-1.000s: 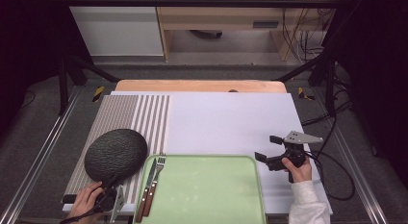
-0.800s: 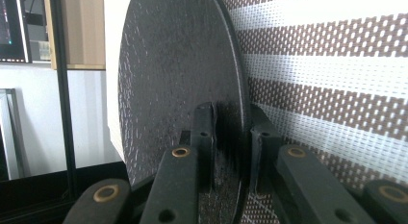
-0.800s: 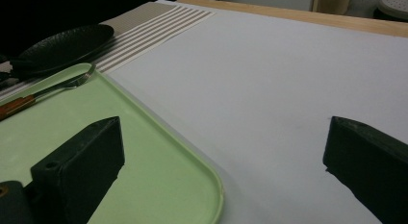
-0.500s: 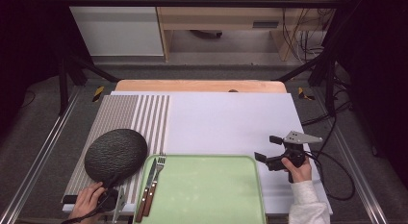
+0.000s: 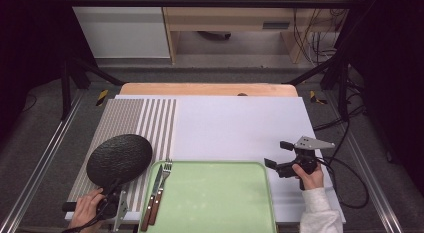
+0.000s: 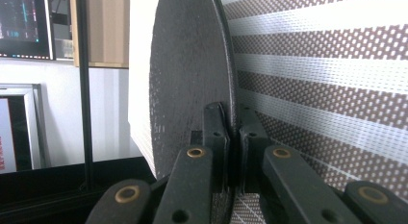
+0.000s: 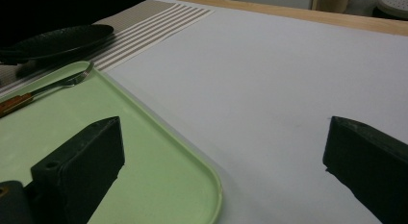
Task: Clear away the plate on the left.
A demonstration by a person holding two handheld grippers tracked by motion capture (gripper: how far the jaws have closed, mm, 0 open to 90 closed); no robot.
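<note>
I'm seeing my right gripper [image 7: 221, 161] hanging w/ jaws standing wide apart, nothing btwn them, over the green tray's [image 7: 192, 161] corner on the white sheet [image 7: 269, 75], w/ a fork [image 7: 72, 80] lying on the tray and the black plate [image 7: 62, 39] sitting on the striped mat [image 7: 159, 17] beyond.

The black right claw [image 5: 274, 154] carries a grey 3-cornered plate on top and a trailing black cable; its hand wears a white knit sleeve. The black left claw [image 6: 231, 123] has brass-ringed pivots.

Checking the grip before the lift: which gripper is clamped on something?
The left gripper, shut on the black plate rim; the right gripper is open above the white mat.
</note>
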